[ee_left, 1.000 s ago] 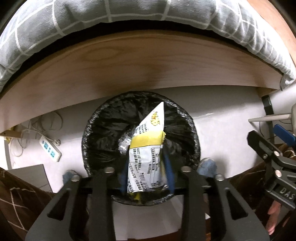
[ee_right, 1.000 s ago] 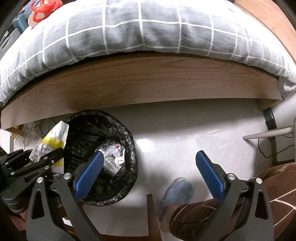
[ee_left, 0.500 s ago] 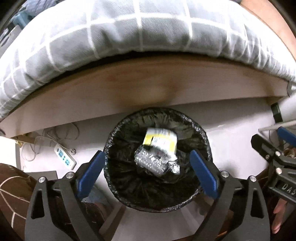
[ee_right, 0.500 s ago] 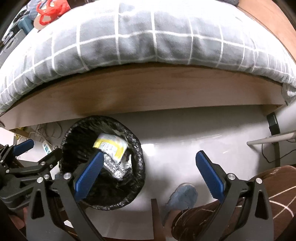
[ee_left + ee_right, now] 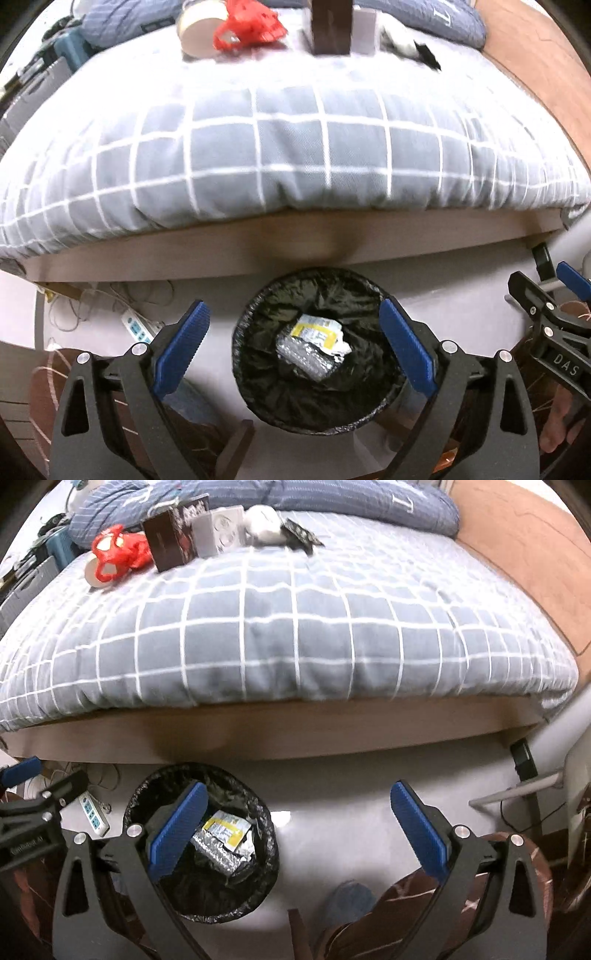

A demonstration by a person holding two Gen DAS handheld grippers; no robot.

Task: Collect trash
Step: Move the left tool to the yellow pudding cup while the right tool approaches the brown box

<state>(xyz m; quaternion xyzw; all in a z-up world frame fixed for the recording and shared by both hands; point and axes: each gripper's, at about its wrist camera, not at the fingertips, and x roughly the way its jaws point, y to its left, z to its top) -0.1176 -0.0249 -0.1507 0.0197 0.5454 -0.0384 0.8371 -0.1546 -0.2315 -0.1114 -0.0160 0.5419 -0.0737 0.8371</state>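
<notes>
Your left tool [image 5: 291,345] has just sprung open and is released, empty; the wrapper [image 5: 319,332] lies in the bin [image 5: 258,369] on the floor by the bed [image 5: 295,627]. Your right tool [image 5: 295,825] is released too. Lift both clear of the rim, then reach for the red bag [image 5: 118,552] on the bed, approaching low and square.

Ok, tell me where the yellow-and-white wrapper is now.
The yellow-and-white wrapper lies inside the black-lined bin on the floor by the bed frame, on a silver foil packet, below the open left gripper.
</notes>
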